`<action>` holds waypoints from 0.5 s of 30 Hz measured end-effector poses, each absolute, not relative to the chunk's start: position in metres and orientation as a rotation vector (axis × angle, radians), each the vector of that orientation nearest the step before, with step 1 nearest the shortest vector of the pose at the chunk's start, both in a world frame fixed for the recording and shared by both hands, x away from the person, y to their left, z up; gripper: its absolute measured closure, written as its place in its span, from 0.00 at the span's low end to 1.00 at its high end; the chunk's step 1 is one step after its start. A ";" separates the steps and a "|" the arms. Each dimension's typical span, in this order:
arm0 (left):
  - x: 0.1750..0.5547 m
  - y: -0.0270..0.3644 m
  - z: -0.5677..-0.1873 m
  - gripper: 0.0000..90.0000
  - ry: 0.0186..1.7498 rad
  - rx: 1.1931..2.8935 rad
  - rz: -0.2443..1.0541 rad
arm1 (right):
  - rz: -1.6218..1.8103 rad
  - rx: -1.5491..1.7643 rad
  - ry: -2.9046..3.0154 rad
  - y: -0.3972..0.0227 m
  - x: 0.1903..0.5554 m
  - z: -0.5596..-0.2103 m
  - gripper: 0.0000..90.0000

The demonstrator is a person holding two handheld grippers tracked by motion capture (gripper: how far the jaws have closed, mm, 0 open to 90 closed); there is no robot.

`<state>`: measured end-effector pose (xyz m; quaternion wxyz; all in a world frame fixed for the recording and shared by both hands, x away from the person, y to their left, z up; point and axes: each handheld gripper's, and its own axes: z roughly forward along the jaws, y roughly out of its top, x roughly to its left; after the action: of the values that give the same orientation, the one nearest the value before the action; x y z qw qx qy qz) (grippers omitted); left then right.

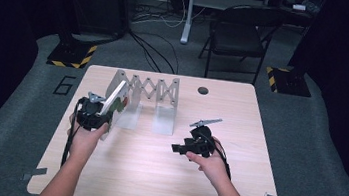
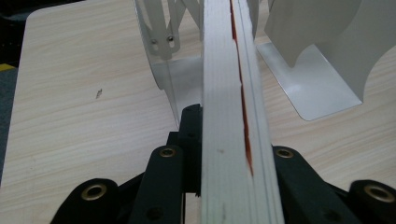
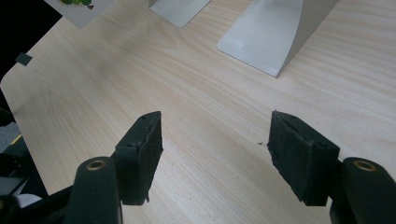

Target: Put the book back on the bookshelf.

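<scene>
High view: a light wooden table stands on a grey floor, and on its far left part sits a white expanding file rack with upright metal dividers joined by a scissor lattice. The left gripper is at the table's left side, just near of the rack's left end, and it holds a thin white book that leans tilted against that end of the rack; the book's cover shows a red and green picture. The right gripper is held above the table to the right of centre, well apart from the rack and the book, with its nose pointing left.

In the left gripper view the book runs edge-on up the middle, white pages with a red stripe along the cover edge, and the two black jaws are clamped on it from either side. Behind it stand the rack's dividers, their flat feet resting on the wood.

In the right gripper view the right gripper has its jaws apart with only bare tabletop between them; the feet of the rack lie farther off.

A dark folding chair stands beyond the table's far edge.
</scene>
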<state>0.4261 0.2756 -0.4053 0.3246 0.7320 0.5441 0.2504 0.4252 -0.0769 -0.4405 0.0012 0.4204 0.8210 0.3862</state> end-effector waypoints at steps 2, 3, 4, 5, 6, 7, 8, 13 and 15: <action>0.428 0.274 -0.407 0.84 1.434 1.906 0.661 | 1.209 1.328 2.579 -0.077 0.425 -0.440 0.39; 0.428 0.274 -0.407 0.84 1.432 1.911 0.661 | 1.207 1.324 2.578 -0.078 0.425 -0.440 0.39; 0.428 0.273 -0.408 0.84 1.438 1.903 0.661 | 1.211 1.324 2.580 -0.078 0.425 -0.440 0.39; 0.429 0.273 -0.408 0.84 1.438 1.904 0.660 | 1.214 1.326 2.577 -0.078 0.425 -0.440 0.39; 0.430 0.273 -0.408 0.84 1.437 1.907 0.658 | 1.213 1.326 2.577 -0.078 0.425 -0.440 0.39; 0.431 0.272 -0.409 0.84 1.437 1.903 0.664 | 1.213 1.327 2.579 -0.078 0.425 -0.440 0.39; 0.431 0.271 -0.410 0.84 1.436 1.903 0.668 | 1.210 1.324 2.578 -0.078 0.425 -0.440 0.39; 0.435 0.267 -0.413 0.84 1.444 1.914 0.660 | 1.210 1.320 2.576 -0.078 0.425 -0.440 0.39; 0.438 0.265 -0.415 0.84 1.451 1.907 0.660 | 1.210 1.320 2.577 -0.078 0.425 -0.440 0.39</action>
<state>0.4377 0.2652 -0.4153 0.3225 0.7263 0.5526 0.2513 0.4254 -0.0783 -0.4397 0.0017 0.4208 0.8212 0.3855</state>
